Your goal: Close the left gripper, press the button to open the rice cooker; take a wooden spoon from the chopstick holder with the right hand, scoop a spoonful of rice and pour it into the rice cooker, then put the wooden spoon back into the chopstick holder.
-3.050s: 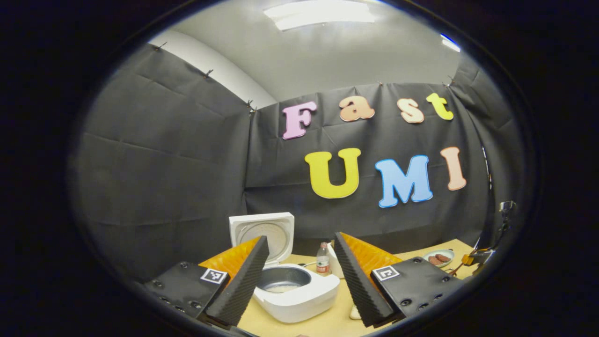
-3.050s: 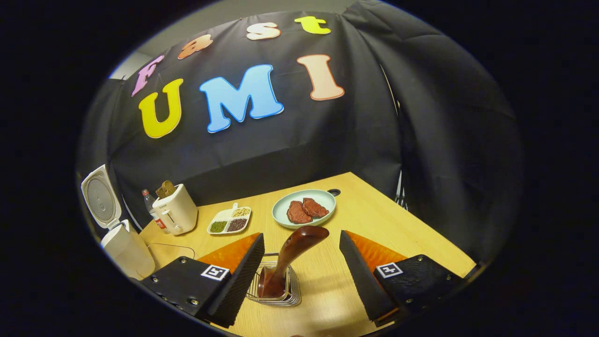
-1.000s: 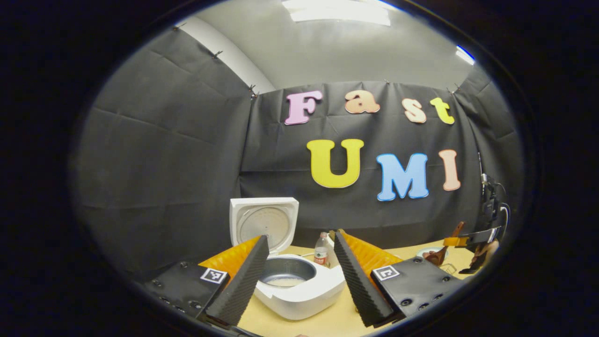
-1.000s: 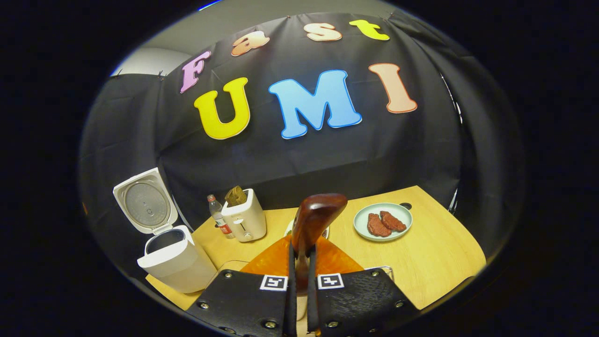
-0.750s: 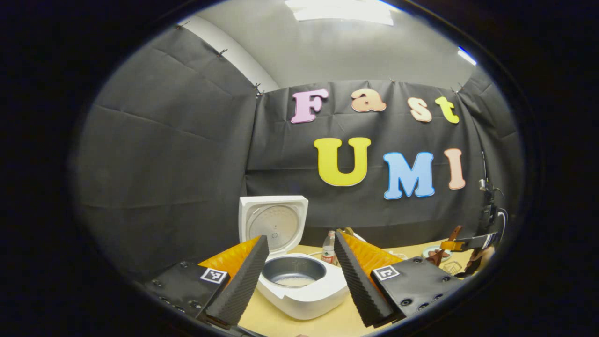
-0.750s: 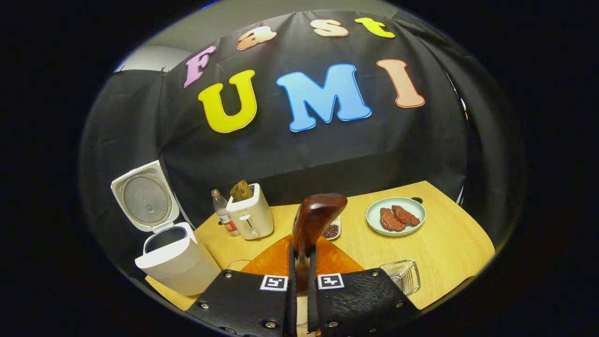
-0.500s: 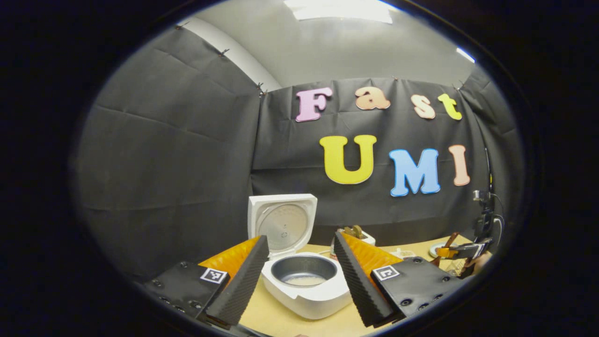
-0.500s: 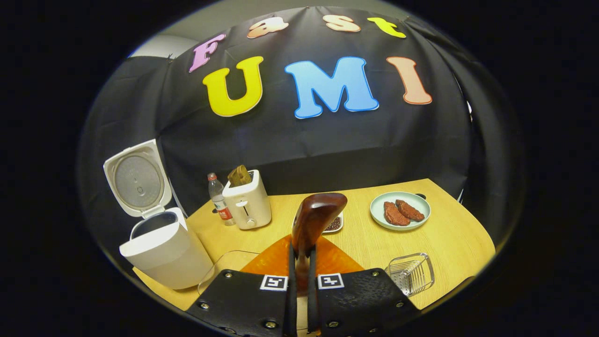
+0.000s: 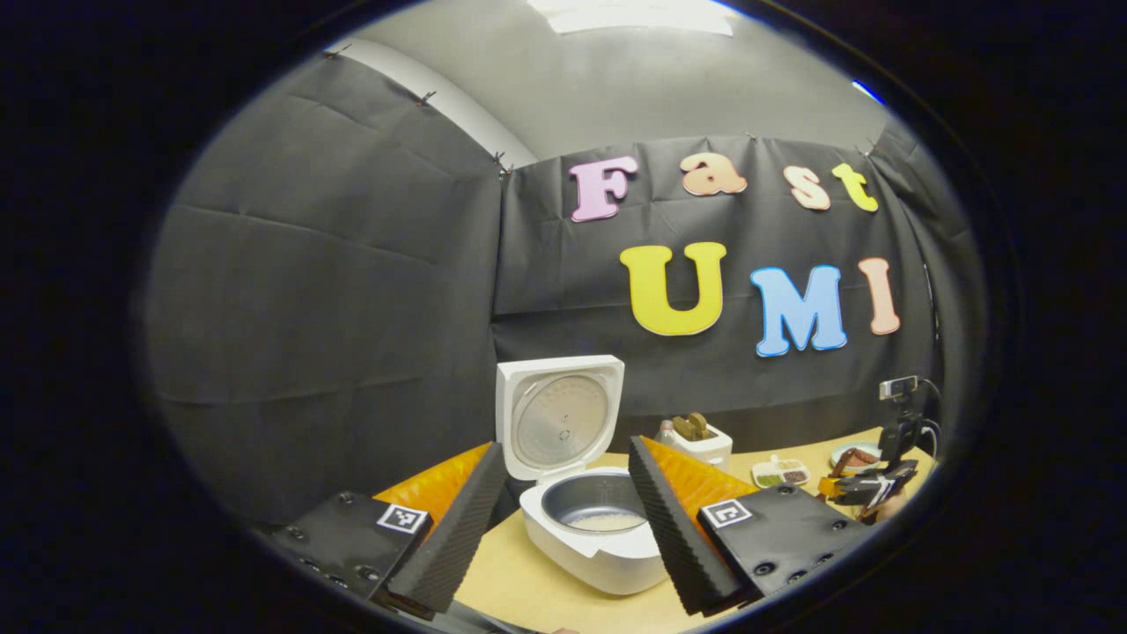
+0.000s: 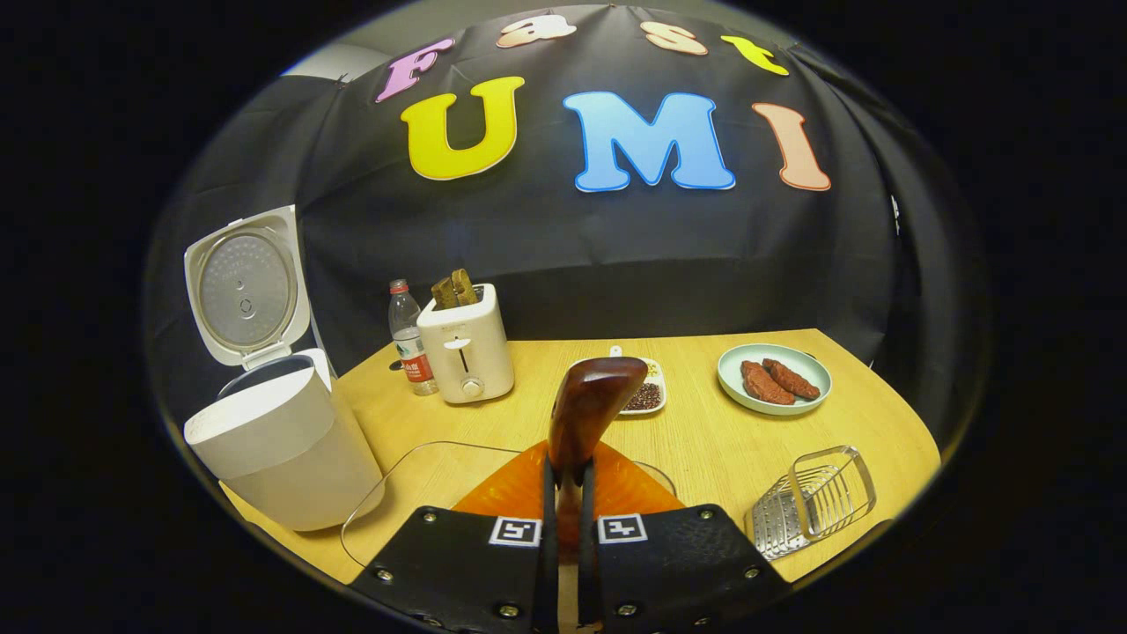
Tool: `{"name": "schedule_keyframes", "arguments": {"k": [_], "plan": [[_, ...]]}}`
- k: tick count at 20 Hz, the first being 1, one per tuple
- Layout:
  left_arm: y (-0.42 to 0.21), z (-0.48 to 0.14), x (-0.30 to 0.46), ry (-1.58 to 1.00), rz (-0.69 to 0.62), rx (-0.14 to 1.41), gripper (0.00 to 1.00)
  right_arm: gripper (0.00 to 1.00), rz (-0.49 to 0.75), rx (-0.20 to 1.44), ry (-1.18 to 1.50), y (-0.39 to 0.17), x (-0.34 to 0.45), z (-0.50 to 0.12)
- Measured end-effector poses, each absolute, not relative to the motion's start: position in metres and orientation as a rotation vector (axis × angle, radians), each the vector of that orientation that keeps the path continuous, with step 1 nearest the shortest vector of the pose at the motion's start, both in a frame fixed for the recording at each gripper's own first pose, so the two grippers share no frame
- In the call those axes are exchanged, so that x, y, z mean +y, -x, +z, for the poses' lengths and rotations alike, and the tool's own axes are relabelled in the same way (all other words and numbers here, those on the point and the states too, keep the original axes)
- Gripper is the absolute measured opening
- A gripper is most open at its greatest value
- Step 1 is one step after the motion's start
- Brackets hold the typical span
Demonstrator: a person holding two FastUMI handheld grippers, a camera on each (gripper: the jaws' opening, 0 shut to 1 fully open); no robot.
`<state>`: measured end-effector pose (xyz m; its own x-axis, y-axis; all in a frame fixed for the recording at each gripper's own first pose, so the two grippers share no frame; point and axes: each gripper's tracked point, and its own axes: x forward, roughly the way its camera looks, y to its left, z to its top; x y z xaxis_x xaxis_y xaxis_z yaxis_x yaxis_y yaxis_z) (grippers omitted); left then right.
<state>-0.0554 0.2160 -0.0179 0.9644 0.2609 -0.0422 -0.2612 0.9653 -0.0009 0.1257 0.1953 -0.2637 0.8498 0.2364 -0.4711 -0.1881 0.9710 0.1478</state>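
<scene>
Above the light wooden table [image 10: 704, 440], right gripper [image 10: 563, 493] clamps the dark-brown wooden spoon [image 10: 592, 401]; left gripper [image 9: 563, 519] gapes before the lid-up white rice cooker [image 9: 599, 519], probably holding rice.

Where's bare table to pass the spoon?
Bare table lies between the plate of meat, the wire holder and the spoon. Crowded at the back left: rice cooker, bottle, toaster.

White toaster [image 10: 466, 346] with toast, water bottle [image 10: 406, 334] beside it, plate of meat [image 10: 774, 379], divided dish [image 10: 645, 397]
</scene>
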Motion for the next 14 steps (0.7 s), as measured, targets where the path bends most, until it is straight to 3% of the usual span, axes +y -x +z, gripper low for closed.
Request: {"name": "schedule_keyframes", "arguments": {"k": [7, 14], "plan": [[0.060, -0.019, 0.219, 0.019, 0.268, 0.044, 0.97, 0.09, 0.246, 0.590, -0.318, -0.116, 0.234, -0.274], [0.067, -0.017, 0.223, 0.018, 0.276, 0.042, 0.97, 0.09, 0.195, 0.720, -0.714, -0.113, 0.231, -0.287]]}}
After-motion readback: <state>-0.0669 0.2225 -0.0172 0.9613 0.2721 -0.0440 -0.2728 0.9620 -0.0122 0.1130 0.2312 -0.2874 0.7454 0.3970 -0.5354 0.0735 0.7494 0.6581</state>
